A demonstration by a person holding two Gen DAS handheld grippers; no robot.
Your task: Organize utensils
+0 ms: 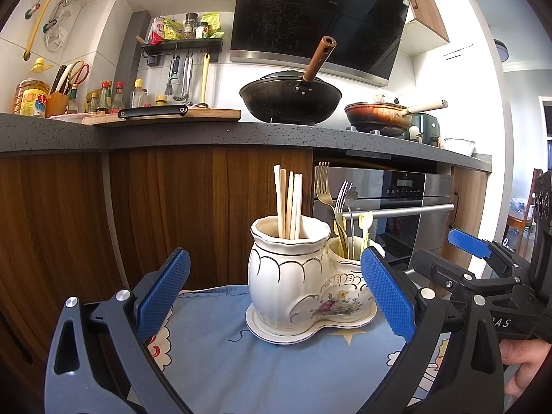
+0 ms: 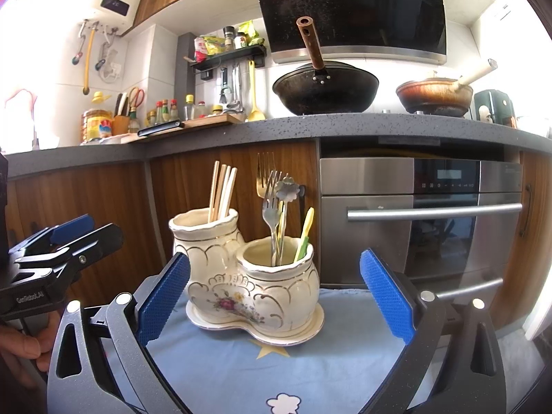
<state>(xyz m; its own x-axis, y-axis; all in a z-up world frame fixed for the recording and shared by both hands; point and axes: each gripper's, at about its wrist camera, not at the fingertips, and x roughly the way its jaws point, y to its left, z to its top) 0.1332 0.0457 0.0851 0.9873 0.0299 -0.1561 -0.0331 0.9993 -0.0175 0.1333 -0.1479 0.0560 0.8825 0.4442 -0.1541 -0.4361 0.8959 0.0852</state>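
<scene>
Utensils are being kept upright in a white ceramic holder [image 1: 293, 276] with two joined cups, which is standing on a blue patterned cloth [image 2: 262, 372] in front of the wooden kitchen cabinets. Wooden chopsticks [image 1: 288, 207] are being held in the taller cup. Forks [image 2: 270, 200], a flower-ended metal piece [image 2: 286, 184] and a yellow-green utensil [image 2: 305, 233] are being held in the shorter cup beside it.

The left gripper [image 1: 276, 293] is being hovered before the holder, its blue fingers [image 1: 164, 293] spread wide, nothing being gripped between them. The right gripper [image 2: 274, 293] is being hovered likewise, fingers [image 2: 386, 296] spread apart and empty, the holder being framed between them without contact. Each gripper is being caught at the edge of the other's view, a hand [image 1: 524, 365] being seen on the handle.

Up behind, a black wok [image 2: 324, 91] is being seen on the stove.
</scene>
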